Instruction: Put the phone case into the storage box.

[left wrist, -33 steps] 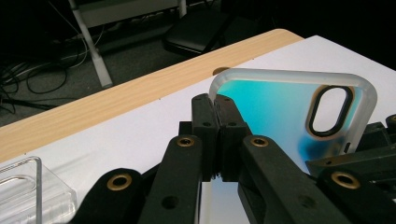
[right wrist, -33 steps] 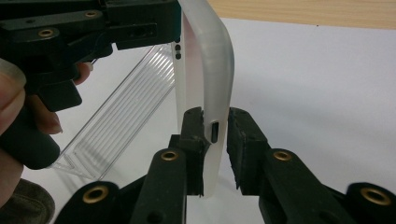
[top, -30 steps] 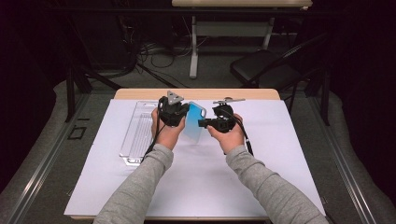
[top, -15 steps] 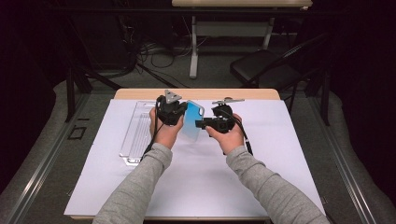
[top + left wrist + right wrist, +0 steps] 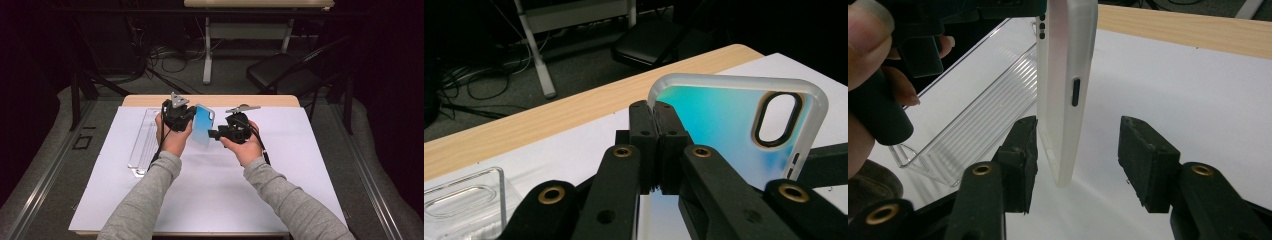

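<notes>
**Phone case pinched by left tongs, right tongs spread around its end**

The left tongs (image 5: pixel 655 131) are pressed together on the rim of the blue phone case (image 5: pixel 716 125), holding it above the white-covered table (image 5: pixel 300 150). The right tongs (image 5: pixel 1078 160) have just been opening; the case's lower end hangs between their jaws, close to one pad and apart from the other. The left gripper view shows the case's blue back and oval camera cut-out; the right gripper view shows its frosted side edge with a slot. A clear plastic tray (image 5: pixel 142 145) lies on the table beside the left hand (image 5: pixel 175 140).
</notes>
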